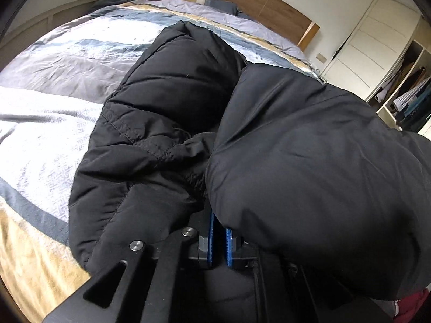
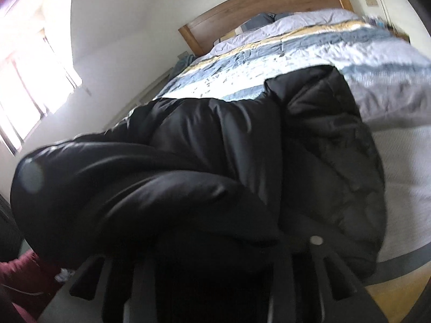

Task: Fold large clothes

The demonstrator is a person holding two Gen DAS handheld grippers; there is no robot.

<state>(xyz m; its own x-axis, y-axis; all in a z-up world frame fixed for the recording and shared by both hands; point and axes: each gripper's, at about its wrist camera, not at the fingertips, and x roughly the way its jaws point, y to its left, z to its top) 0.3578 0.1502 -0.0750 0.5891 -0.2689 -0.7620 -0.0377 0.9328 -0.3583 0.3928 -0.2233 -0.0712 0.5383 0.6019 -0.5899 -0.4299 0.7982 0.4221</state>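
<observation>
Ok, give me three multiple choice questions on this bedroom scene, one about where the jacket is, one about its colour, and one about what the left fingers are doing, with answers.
1. Where does the puffer jacket lie?
A. On the striped bedspread
B. On the floor
C. Hung in the wardrobe

2. What colour is the jacket?
A. Red
B. Black
C. Yellow

3. How do the blue fingers of the left gripper stand?
A. Spread wide, nothing near them
B. Close together with jacket fabric running in between
C. Around a pillow

Answers:
1 A, the jacket spreads over the bedspread in both views.
2 B, its padded fabric is black throughout.
3 B, only a narrow gap shows between the fingers, and the jacket's bulk folds down into it.
</observation>
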